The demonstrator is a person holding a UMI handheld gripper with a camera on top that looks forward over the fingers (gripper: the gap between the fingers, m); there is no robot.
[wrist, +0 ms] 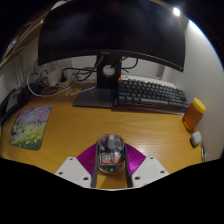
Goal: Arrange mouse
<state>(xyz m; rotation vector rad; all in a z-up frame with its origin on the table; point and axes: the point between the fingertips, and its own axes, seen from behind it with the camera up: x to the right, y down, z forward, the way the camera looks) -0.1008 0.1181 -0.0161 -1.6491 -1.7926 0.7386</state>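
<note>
Gripper view shows the mouse [110,151] sitting between the two fingers of the gripper [110,165], with the purple pads [87,158] close against its flanks. The jaws are narrowed to about the width of the mouse and appear to be pinching it from both sides; no gap shows at either flank, though the contact itself is hard to confirm. Whether the mouse is lifted or resting on the desk [80,125] cannot be told from this angle.

As for progress, my reading is that the pick-up part is done or nearly so, and the placing part is left. The likely spot is the mouse mat [32,126], which lies ahead of the jaws and well off to their left, apart from the mouse. Nothing rests on it yet.

Straight ahead of the jaws, beyond a stretch of bare desk, sits the keyboard [150,95], and behind it the monitor [110,35] on its stand. Ahead and to the right of the jaws stands an orange bottle [193,114], with a small white object [196,139] just beside it. Carrying the mouse leftward should keep it away from both
</note>
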